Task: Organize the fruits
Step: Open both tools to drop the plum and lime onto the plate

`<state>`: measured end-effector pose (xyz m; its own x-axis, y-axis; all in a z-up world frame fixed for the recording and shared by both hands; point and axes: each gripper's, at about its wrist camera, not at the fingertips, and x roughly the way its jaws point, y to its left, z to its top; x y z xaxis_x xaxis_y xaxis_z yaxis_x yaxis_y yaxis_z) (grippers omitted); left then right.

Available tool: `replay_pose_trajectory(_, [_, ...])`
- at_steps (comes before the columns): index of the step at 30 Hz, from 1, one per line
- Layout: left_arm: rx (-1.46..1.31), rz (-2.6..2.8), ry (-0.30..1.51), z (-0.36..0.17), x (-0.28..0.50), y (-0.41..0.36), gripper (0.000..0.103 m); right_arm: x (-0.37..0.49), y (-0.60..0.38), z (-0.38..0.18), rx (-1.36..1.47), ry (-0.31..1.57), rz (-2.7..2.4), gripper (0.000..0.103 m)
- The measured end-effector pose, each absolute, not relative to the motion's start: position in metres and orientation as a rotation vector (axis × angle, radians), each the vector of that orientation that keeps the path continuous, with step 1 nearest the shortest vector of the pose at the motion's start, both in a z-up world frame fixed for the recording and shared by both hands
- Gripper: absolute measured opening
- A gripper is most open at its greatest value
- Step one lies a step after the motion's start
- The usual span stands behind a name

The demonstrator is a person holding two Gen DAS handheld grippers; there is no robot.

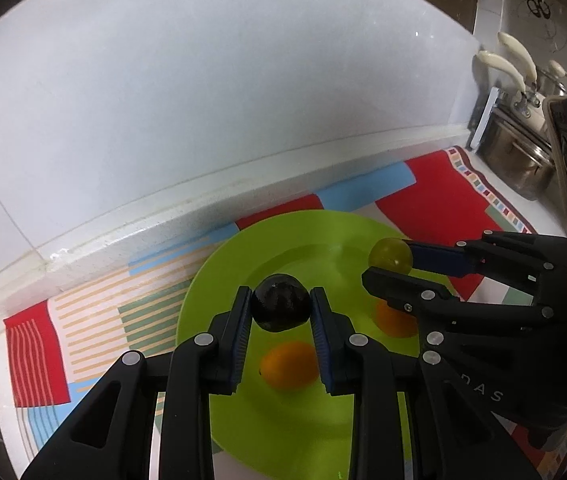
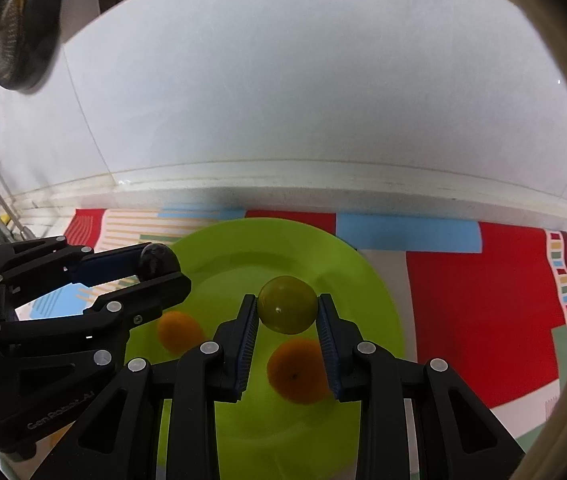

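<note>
Left gripper (image 1: 281,307) was clamped on a dark round fruit (image 1: 280,303), its blue pads (image 1: 242,328) pressing both sides, the fruit raised above the green plate (image 1: 219,280). Right gripper (image 2: 287,309) pinched a yellow-green round fruit (image 2: 287,304) the same way, also over the plate. In the left wrist view the right gripper came in from the right edge, its fruit above the plate's far right part; in the right wrist view the left gripper came in from the left, its fruit above the plate's left rim.

Two orange fruits lay on the plate: one (image 1: 290,365) below the left gripper, one (image 2: 297,372) below the right gripper (both blurred).

Plate sat on a patterned cloth (image 2: 483,292) of red, blue and striped patches, on a white counter against a white wall (image 2: 303,100). Metal pots (image 1: 523,152) with cream handles stood at the far right of the left wrist view.
</note>
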<state>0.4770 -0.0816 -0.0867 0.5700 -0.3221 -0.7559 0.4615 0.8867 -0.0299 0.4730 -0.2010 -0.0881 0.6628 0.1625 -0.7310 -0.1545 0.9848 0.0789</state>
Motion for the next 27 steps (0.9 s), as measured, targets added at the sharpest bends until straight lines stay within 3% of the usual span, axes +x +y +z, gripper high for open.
replay_pose_trajectory(8, [0.178,-0.455,0.838,-0.091,0.481,-0.081,0.033,0.482,-0.201,-0.099,0.017,0.851,0.178,0.031])
replay_pose_trajectory(12, [0.17,-0.441,0.826,-0.085,0.477,-0.077,0.036,0.479,-0.202,-0.095,0.023,0.841,0.167,0.04])
replay_pose_trajectory(23, [0.149,-0.398,0.761,-0.053,0.446,-0.061,0.04,0.441,-0.206,-0.064,0.04,0.775,0.133,0.04])
replay_pose_trajectory(27, [0.154,-0.391,0.723,-0.037,0.425,-0.056,0.048,0.424,-0.206,-0.049,0.052,0.747,0.125,0.04])
